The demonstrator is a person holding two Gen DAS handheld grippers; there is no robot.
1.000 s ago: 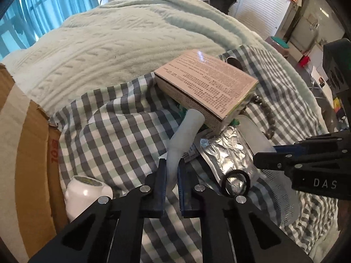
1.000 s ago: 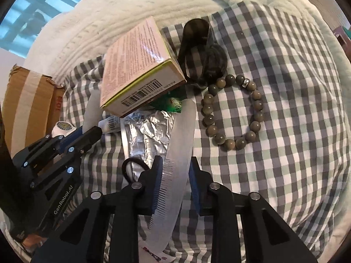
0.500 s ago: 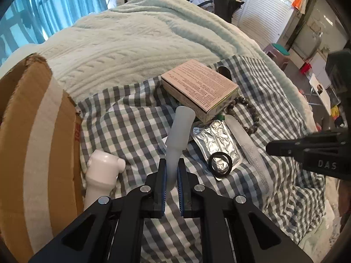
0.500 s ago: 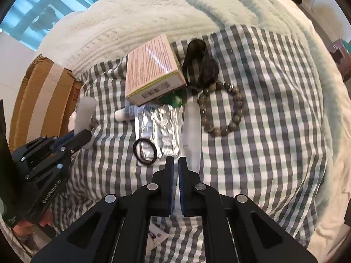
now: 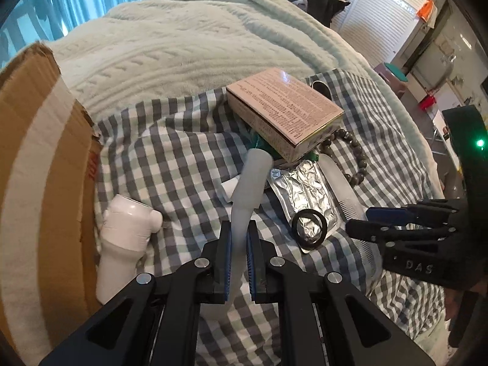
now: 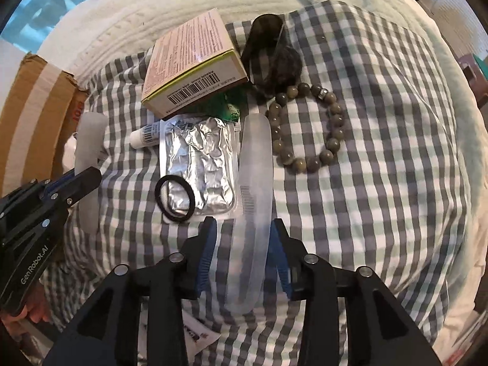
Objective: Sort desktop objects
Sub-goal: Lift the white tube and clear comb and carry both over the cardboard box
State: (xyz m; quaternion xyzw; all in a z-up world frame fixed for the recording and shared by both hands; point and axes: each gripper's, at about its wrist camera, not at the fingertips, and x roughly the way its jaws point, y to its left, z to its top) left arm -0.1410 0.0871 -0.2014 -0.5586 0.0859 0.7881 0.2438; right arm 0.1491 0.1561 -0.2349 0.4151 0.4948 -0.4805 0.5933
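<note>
My left gripper (image 5: 239, 228) is shut on a frosted translucent comb case (image 5: 248, 180) and holds it over the checked cloth (image 5: 170, 164); the case also shows in the right wrist view (image 6: 87, 149). My right gripper (image 6: 244, 228) is open, its fingers either side of a clear plastic comb (image 6: 254, 164) lying on the cloth. Around it lie a foil blister pack (image 6: 198, 158), a black hair tie (image 6: 174, 198), a pink box (image 6: 192, 64), a bead bracelet (image 6: 305, 125), a small tube (image 6: 143, 135) and a dark clip (image 6: 268, 48).
A cardboard box (image 5: 36, 164) stands at the left edge. A white bottle-like device (image 5: 125, 231) lies beside it. The cloth lies on a pale knitted blanket (image 5: 183, 39). A printed paper slip (image 6: 198, 335) lies under my right gripper.
My right gripper has opened and dropped lower around the comb. My left gripper stays shut on the case and has moved back toward the objects.
</note>
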